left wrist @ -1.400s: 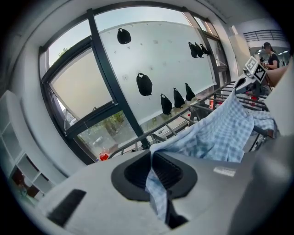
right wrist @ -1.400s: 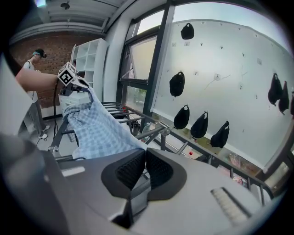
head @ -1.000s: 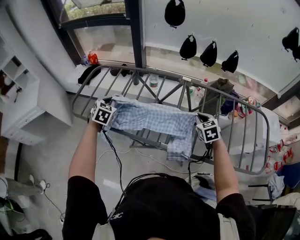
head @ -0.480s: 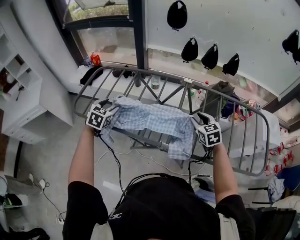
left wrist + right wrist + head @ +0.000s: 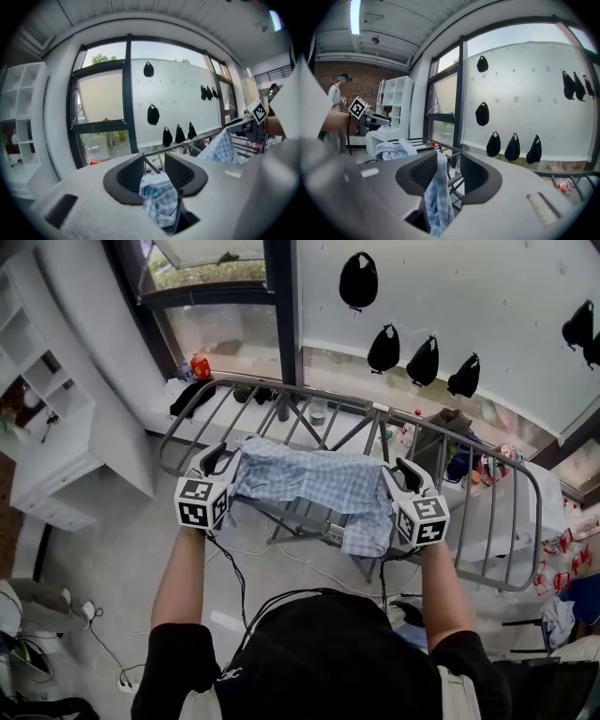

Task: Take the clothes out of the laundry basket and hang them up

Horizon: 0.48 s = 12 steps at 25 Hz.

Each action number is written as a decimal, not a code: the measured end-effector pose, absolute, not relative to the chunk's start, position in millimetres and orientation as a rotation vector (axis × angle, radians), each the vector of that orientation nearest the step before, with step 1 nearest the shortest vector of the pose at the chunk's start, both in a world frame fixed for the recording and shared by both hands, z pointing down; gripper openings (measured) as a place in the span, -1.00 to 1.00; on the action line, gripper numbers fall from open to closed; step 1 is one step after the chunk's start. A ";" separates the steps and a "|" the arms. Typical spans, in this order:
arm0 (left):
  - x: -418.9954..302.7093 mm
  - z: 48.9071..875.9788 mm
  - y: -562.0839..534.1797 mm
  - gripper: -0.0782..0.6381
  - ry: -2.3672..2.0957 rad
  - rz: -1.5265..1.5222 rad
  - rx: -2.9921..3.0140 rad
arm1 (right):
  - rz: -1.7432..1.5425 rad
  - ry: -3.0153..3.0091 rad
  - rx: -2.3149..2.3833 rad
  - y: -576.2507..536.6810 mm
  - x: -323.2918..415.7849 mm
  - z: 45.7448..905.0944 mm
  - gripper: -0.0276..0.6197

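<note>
Blue-checked shirt (image 5: pixel 319 484) lies spread across the near bars of a grey metal drying rack (image 5: pixel 281 390), one end sagging below the front rail on the right-hand side. Behind the rack rises a white wall panel (image 5: pixel 487 296) hung with several black pouches (image 5: pixel 358 282), possibly bags, though they are too small to make out for certain. Beside the panel is a dark-framed window (image 5: pixel 225 334), and a white shelf unit (image 5: pixel 47 446) stands against the left wall above the pale floor (image 5: pixel 103 568).

A person in a black top stands at the rack, both arms stretched forward, one tool at each end of the garment. The left tongs (image 5: pixel 217 460) sit at the shirt's left edge and have just been closing part of the way. A bunch of checked fabric lies in the gap, yet the pads stand apart and do not clamp it. The right tongs (image 5: pixel 408 474), at the shirt's right edge, have also just been closing slightly. Here a fold of the cloth hangs against one pad, clear of the other, so this pair too is released.

Black cables (image 5: pixel 234 568) trail down from the tools. A small red object (image 5: pixel 200 367) sits on the window ledge.
</note>
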<state>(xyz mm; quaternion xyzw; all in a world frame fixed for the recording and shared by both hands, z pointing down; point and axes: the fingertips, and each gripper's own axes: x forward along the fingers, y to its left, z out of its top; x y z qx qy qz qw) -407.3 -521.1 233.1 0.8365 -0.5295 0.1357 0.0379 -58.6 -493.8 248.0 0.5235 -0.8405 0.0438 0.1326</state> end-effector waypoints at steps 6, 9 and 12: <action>-367.5 202.3 -484.3 -0.40 -1.572 0.231 2.656 | 0.134 -2.421 1.499 -466.4 -70.9 240.1 -0.39; -349.5 200.5 -467.6 -0.41 -1.544 0.186 2.682 | 0.155 -2.420 1.535 -451.1 -66.9 238.7 -0.39; -334.8 202.9 -448.7 -0.43 -1.499 0.145 2.691 | 0.179 -2.406 1.582 -432.6 -61.7 238.5 -0.39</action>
